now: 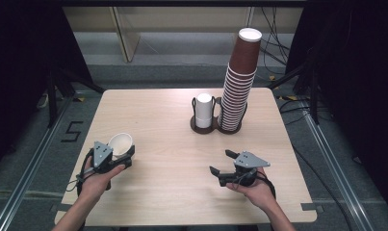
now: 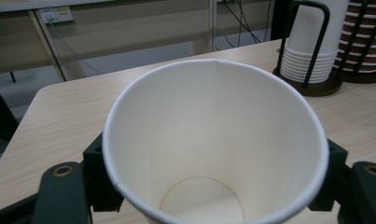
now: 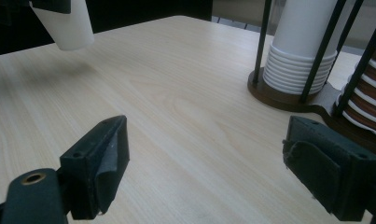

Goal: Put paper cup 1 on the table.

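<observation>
The left gripper (image 1: 115,156) squeezes a white paper cup (image 1: 120,143) between its two black jaws, one jaw on each side of the cup wall. The cup stands mouth up and empty, near the table's (image 1: 172,144) left front corner. It looks held just above the wood, maybe so it can be set down there.

The right gripper (image 1: 224,162) holds nothing. Its jaws stand apart over bare wood near the front right, as if it waits for its turn.

At the back of the table a dark cup holder (image 1: 215,127) keeps two stacks upside down: a short white stack (image 1: 204,110) and a tall brown stack (image 1: 239,82). The thin black bars stop them from tipping.

I can see no words or brand on the cups.
</observation>
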